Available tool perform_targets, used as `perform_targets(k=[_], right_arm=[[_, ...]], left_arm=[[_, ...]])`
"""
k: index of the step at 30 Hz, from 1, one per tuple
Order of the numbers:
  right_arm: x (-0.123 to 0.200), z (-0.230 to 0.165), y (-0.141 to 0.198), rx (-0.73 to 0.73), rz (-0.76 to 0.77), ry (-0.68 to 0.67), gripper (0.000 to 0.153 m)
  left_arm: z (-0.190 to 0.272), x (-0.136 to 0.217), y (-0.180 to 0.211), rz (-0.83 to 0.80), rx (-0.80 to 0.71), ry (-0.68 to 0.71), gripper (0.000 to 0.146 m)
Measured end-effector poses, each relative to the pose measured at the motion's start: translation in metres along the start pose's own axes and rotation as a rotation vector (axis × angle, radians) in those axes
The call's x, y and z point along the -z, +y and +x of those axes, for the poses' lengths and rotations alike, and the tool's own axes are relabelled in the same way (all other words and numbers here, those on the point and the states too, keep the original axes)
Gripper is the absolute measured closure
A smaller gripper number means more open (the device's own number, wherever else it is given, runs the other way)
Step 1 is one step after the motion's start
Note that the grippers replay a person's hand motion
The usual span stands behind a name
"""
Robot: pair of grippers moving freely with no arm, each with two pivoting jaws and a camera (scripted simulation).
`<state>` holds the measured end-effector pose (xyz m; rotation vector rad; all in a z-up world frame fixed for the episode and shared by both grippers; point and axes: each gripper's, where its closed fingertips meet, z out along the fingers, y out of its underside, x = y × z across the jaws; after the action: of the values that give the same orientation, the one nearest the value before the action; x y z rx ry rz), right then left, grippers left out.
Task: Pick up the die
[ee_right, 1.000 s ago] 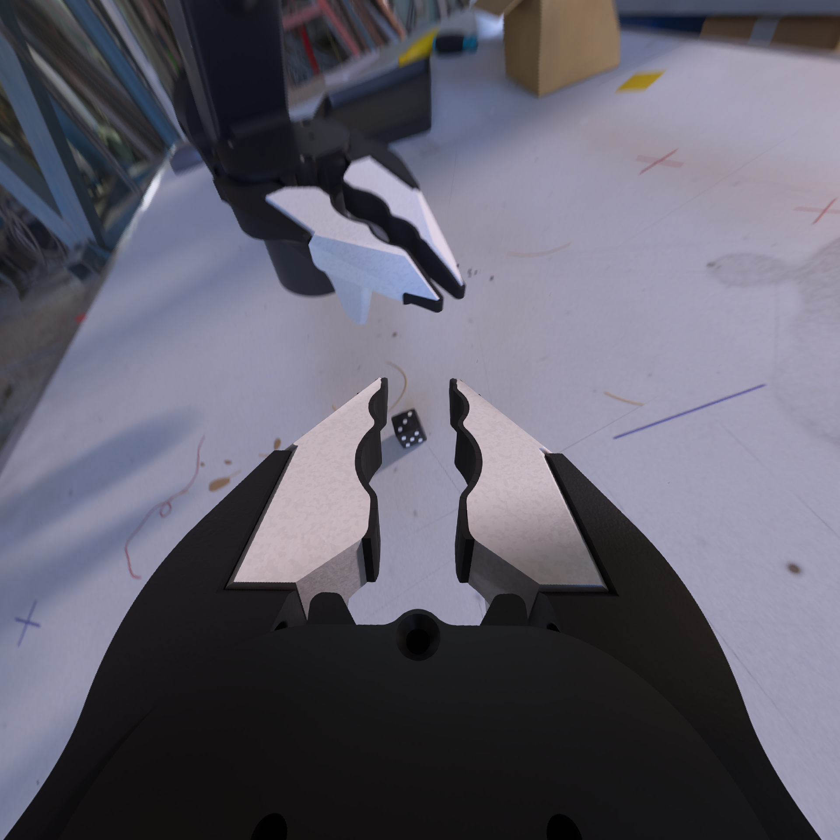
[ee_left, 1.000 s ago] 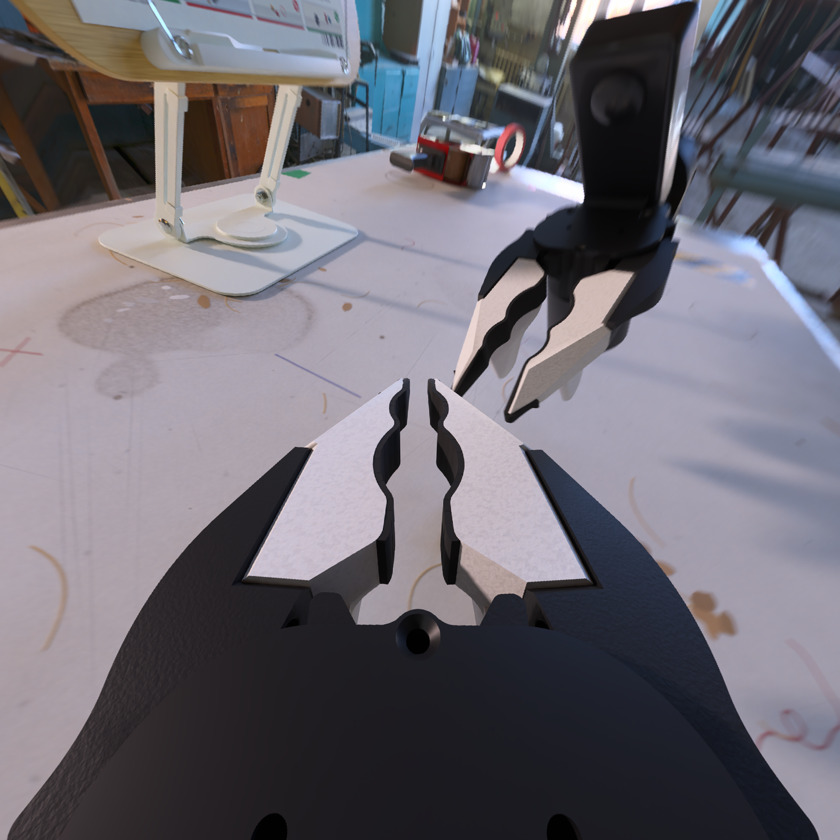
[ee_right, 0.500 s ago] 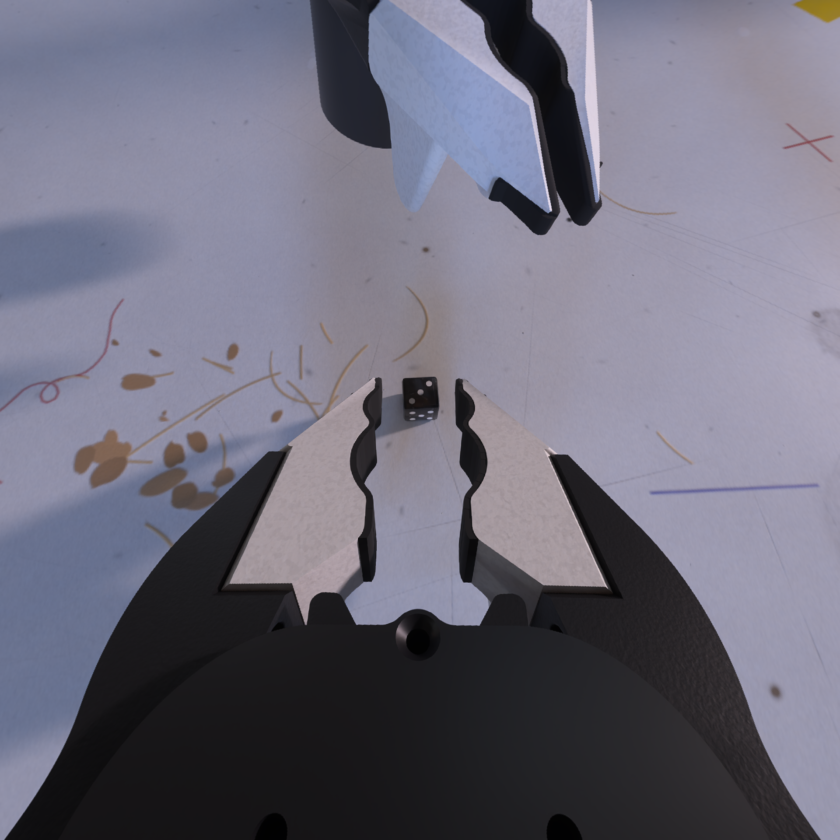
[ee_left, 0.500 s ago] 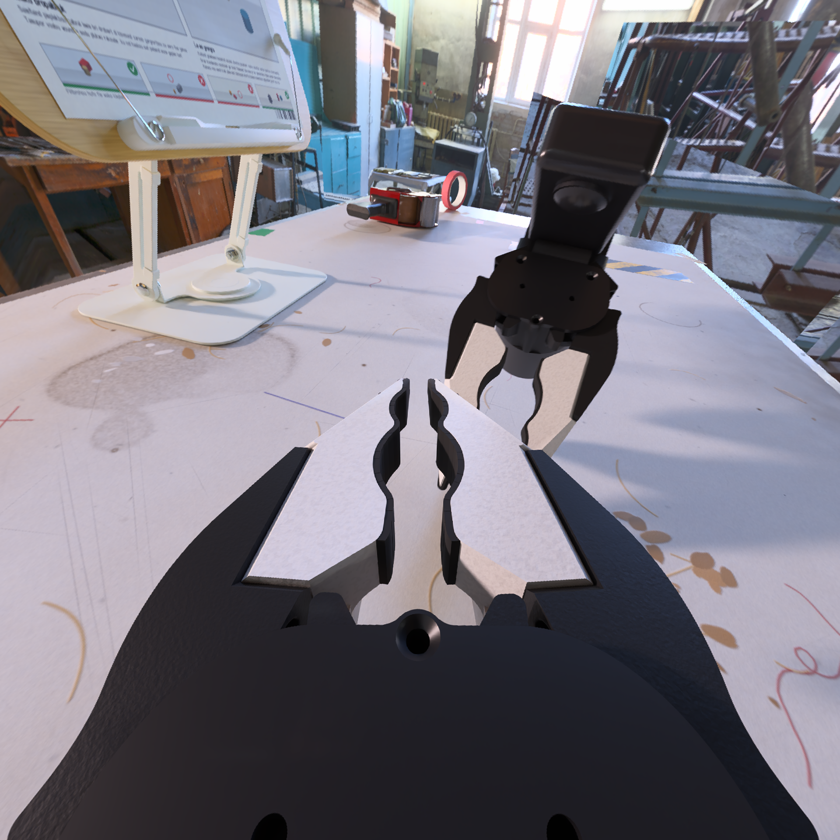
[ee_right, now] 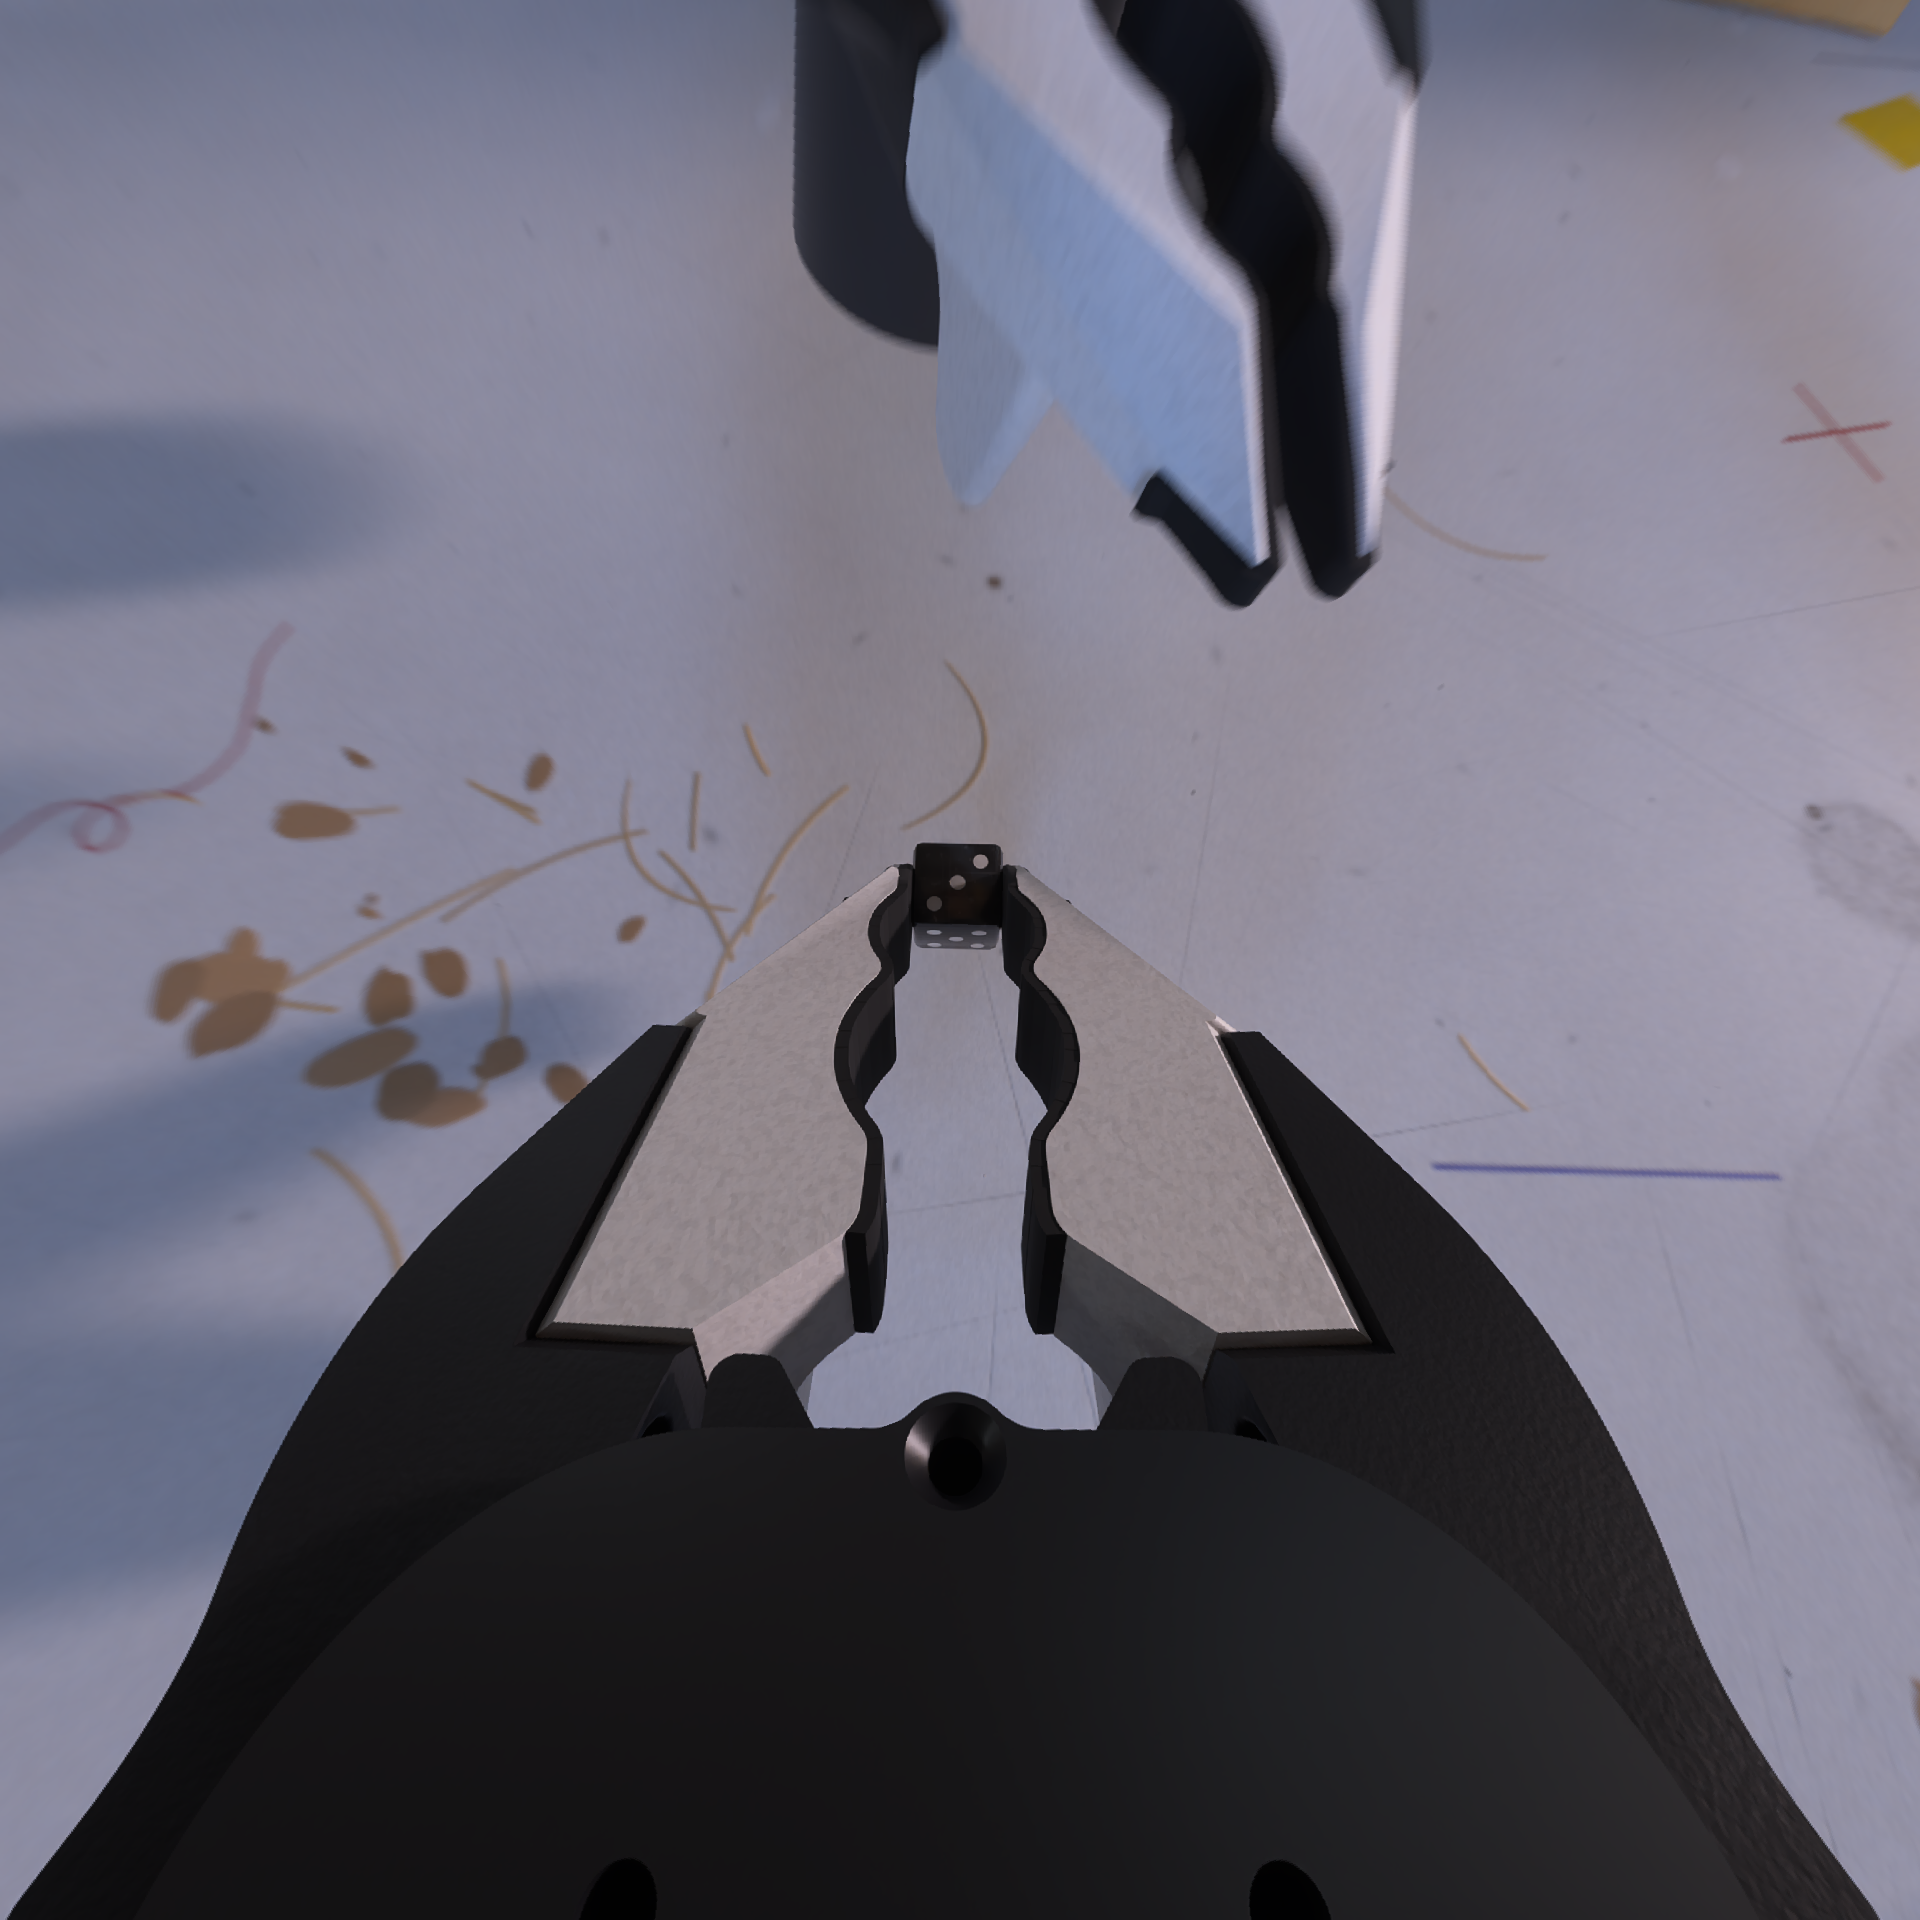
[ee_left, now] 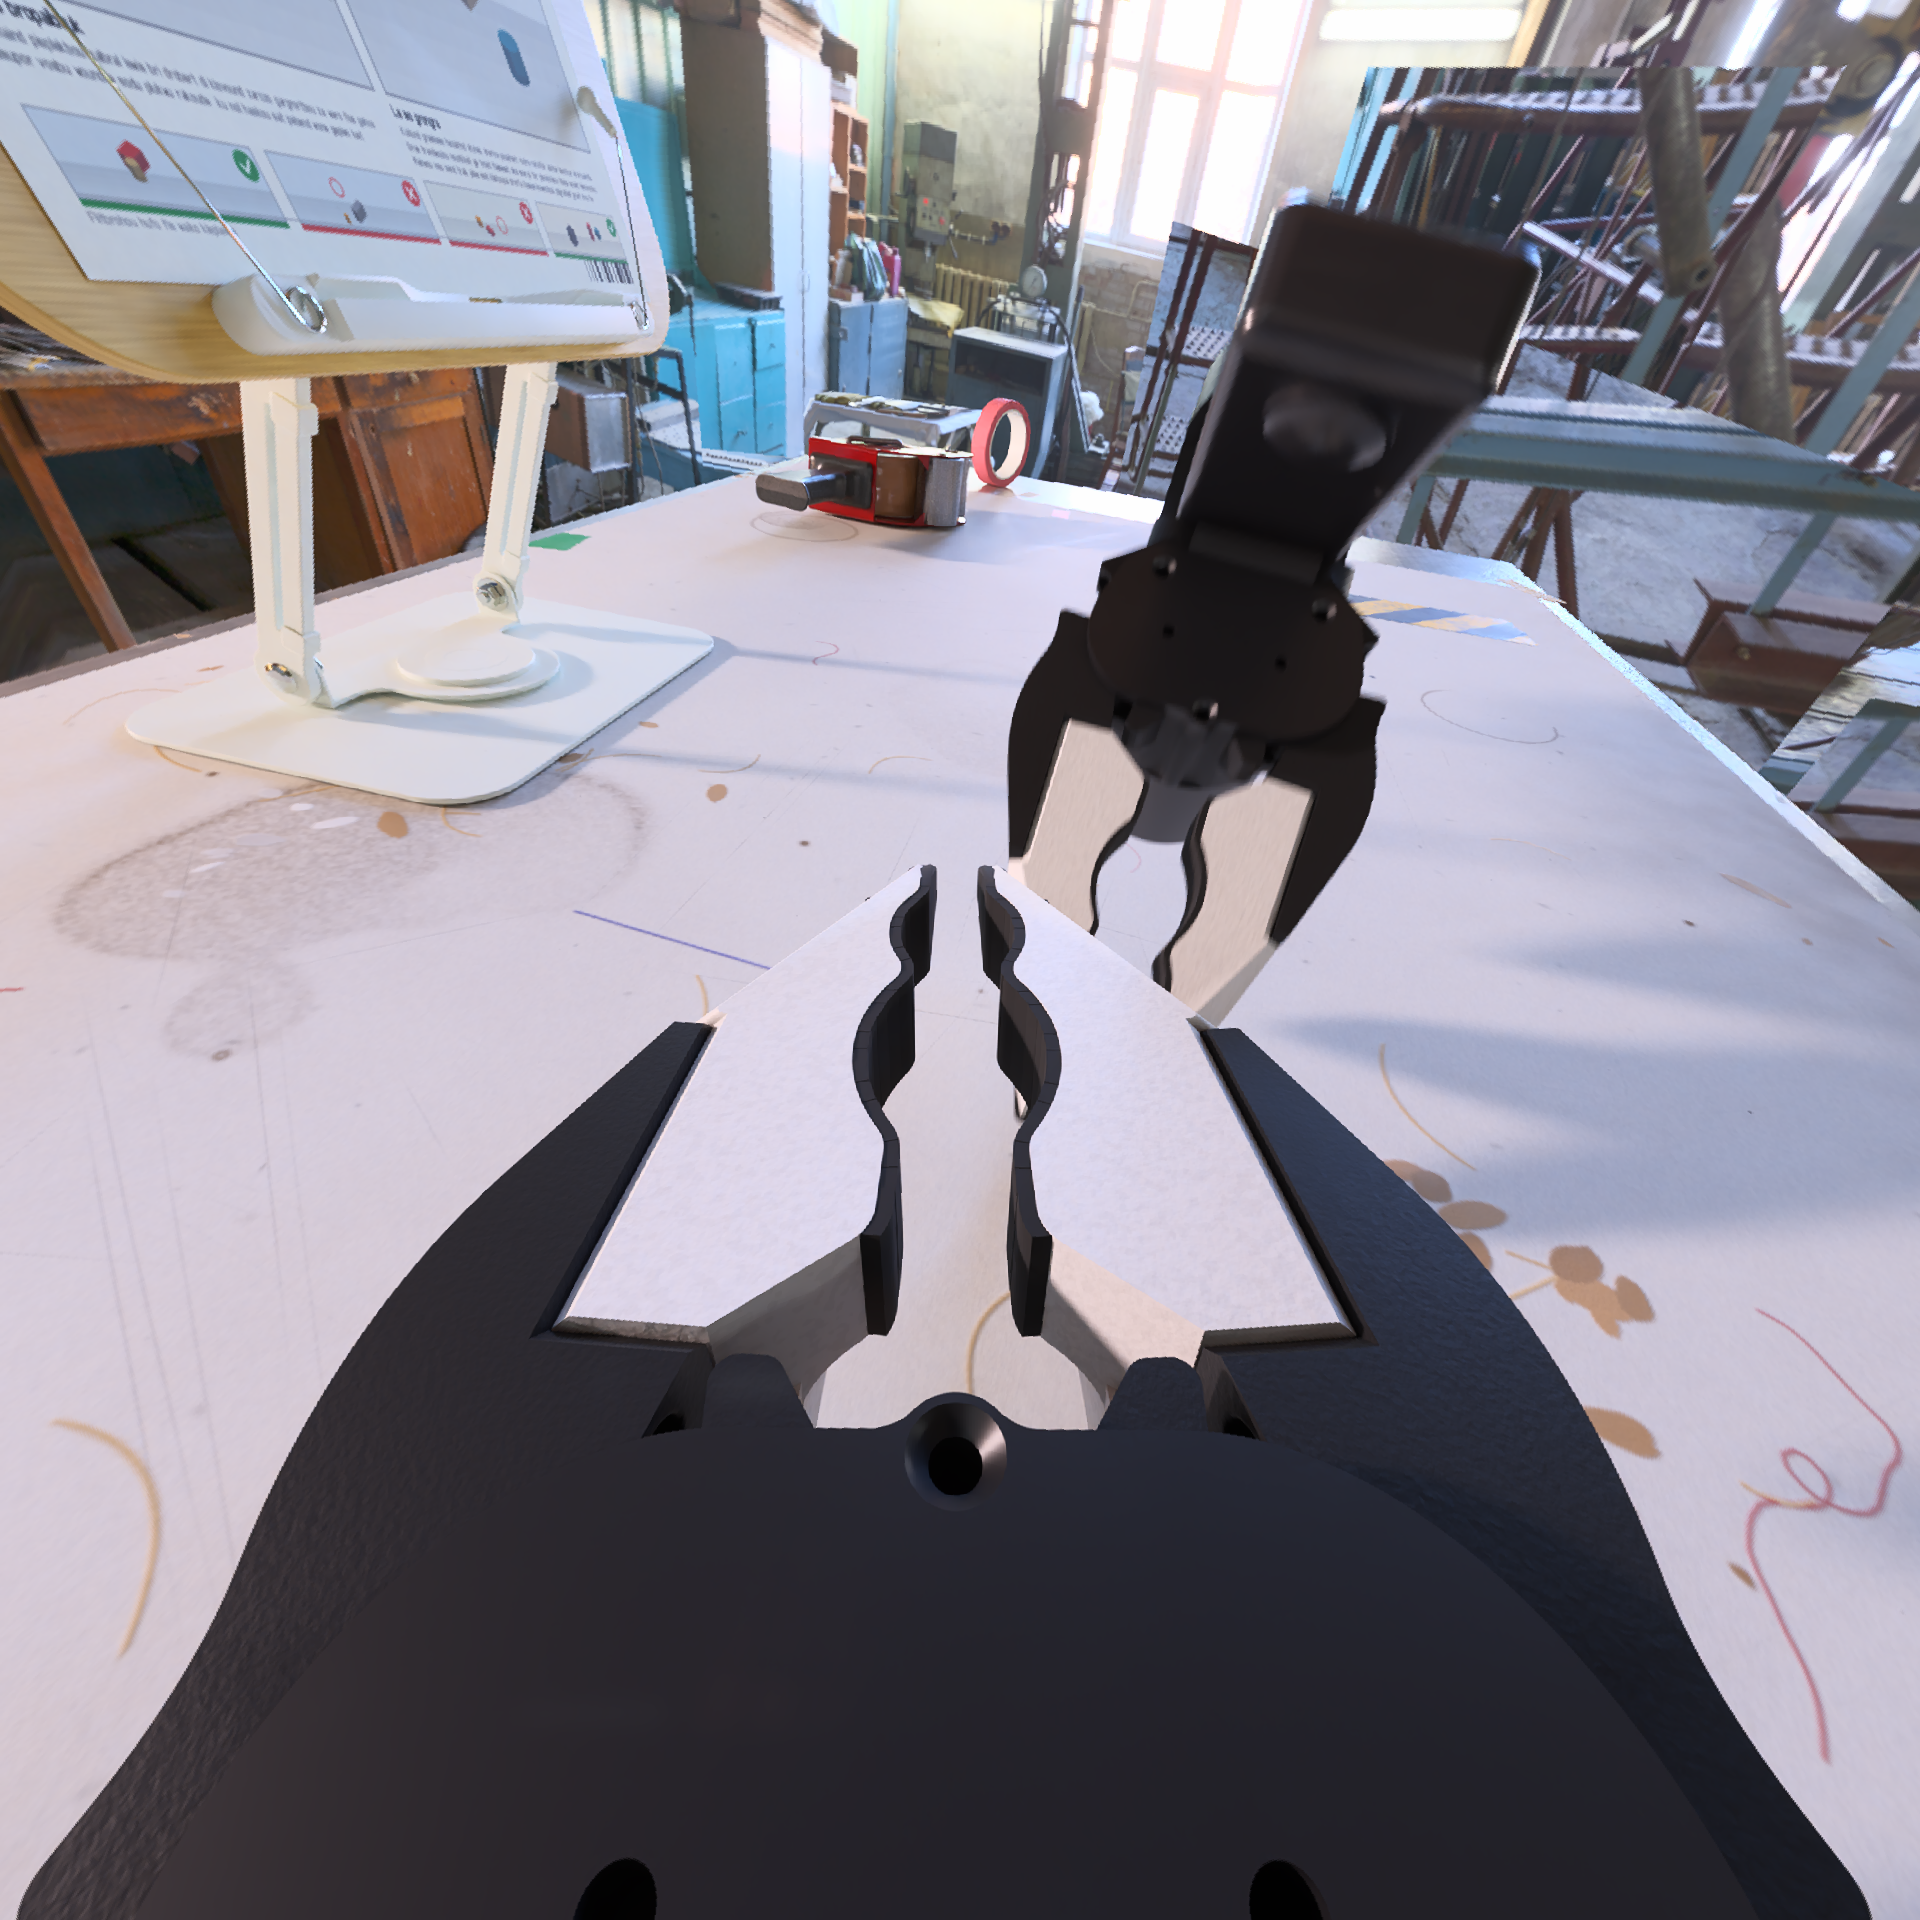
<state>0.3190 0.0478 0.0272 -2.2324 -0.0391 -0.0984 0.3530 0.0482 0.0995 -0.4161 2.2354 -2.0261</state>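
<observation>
My right gripper (ee_right: 957, 883) has its jaws clamped on the die (ee_right: 957, 891), right at the tips, one flat face per side. The die sits low over the white table (ee_right: 1351, 935); whether it touches or is just clear I cannot tell. It is a small black cube with white pips. Judgement: light, rigid, not fragile, but smooth and tiny, so it could pivot or squirt out if the pinch is off-centre. Best hold is on two opposite flat faces, square on, which is how it looks now. Only the very tips have it, so little margin; I would lift slowly and straight.

My left gripper (ee_left: 954, 883) is empty, its jaws nearly together with a thin slit between them, hanging above the table and aimed toward the right one.

The right wrist view shows the die and the pinch close up, plus tan stains and the left gripper's tips (ee_right: 1288, 561), blurred, at the top. It shows nothing of the far table. The left wrist view does not show the die at all; my own fingers block that spot. It does give the right gripper (ee_left: 1174, 966) from outside, tilted down at the table, and the wider scene: a white document stand (ee_left: 416, 707), a red tape dispenser (ee_left: 873, 494) and a red tape roll (ee_left: 1003, 442) at the far edge.
</observation>
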Motion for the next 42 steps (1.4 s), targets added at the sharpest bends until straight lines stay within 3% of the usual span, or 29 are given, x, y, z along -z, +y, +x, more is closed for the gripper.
perform_targets(k=[5,10,20,42], right_arm=[[0.051,0.005,-0.037,-0.059,0.139,0.017,0.136],[0.088,0.020,-0.068,-0.080,0.130,0.076,0.136],[0.070,0.028,-0.070,-0.030,-0.064,0.099,0.136],[0.062,0.030,-0.066,-0.059,-0.089,0.060,0.136]], left_arm=[[0.002,-0.001,0.000,0.003,-0.034,-0.002,0.138],[0.010,-0.007,0.001,-0.006,-0.101,-0.002,0.138],[0.013,-0.011,0.005,-0.042,-0.134,-0.010,0.138],[0.014,-0.013,0.007,-0.062,-0.152,-0.015,0.138]])
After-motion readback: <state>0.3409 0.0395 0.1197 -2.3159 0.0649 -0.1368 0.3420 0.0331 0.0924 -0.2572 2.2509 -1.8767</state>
